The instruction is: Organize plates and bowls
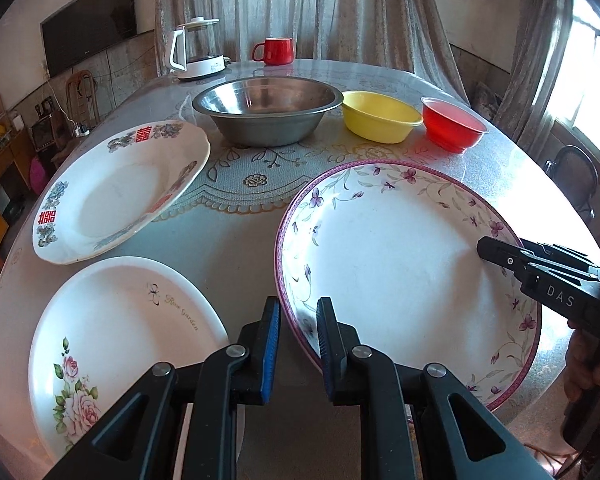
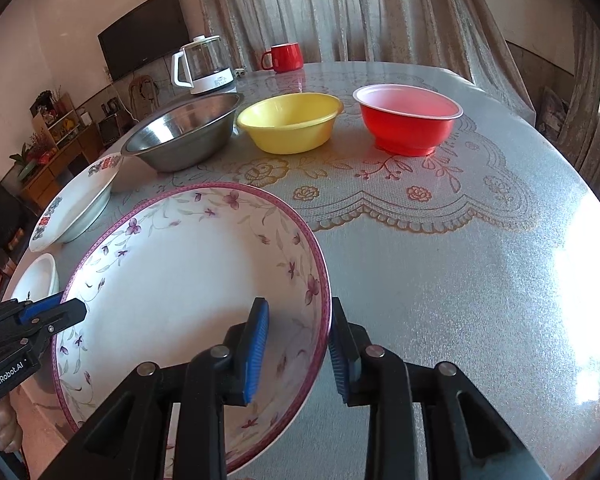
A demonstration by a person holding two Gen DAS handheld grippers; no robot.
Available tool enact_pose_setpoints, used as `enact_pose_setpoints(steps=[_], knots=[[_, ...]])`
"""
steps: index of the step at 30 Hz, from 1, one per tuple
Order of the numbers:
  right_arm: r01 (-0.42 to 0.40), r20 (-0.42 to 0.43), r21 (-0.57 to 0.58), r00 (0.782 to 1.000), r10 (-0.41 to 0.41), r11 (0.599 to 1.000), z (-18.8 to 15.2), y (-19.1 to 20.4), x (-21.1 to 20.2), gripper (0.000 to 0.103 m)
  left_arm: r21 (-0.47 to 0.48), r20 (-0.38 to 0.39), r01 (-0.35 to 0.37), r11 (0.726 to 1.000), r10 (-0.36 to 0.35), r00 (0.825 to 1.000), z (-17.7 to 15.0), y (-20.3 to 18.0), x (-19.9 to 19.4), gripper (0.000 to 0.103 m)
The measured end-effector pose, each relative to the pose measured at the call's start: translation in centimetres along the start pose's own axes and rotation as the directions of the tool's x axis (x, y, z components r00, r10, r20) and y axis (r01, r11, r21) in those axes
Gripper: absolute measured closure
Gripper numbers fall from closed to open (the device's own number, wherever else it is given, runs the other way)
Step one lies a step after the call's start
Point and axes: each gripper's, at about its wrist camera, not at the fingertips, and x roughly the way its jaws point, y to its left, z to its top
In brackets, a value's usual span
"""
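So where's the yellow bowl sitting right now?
The yellow bowl stands toward the far side of the table, between the steel bowl on its left and the red bowl on its right, seen from either claw camera.

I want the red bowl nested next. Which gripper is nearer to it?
Right. The right gripper straddles the purple-rimmed plate's right edge, the side toward the red bowl. The left gripper holds that plate's opposite edge, farther away.

White plate [image 1: 400, 272] with purple floral rim; rose-print plate [image 1: 112, 344]; steel bowl [image 1: 266, 110], yellow bowl [image 1: 380, 116], red bowl [image 1: 452, 124]; red mug [image 1: 274, 51].
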Motion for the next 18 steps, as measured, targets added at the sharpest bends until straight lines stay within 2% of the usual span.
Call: enact_pose_setpoints(steps=[6, 17, 18], knots=[[0.028, 0.001, -0.01, 1.0, -0.028, 1.0, -0.2, 0.6, 0.0, 0.069, -0.001, 0.021, 0.02, 1.0, -0.02, 1.0, -0.5, 0.2, -0.4, 0.079], [0.026, -0.006, 0.025, 1.0, -0.026, 0.999, -0.3, 0.5, -0.2, 0.068, -0.061, 0.077, 0.085, 0.995, -0.08, 0.994, -0.7, 2.3, -2.6, 0.078], [0.027, -0.009, 0.029, 1.0, -0.027, 0.999, -0.3, 0.5, -0.2, 0.068, -0.073, 0.083, 0.092, 0.993, -0.085, 0.993, -0.7, 2.7, -2.8, 0.073]])
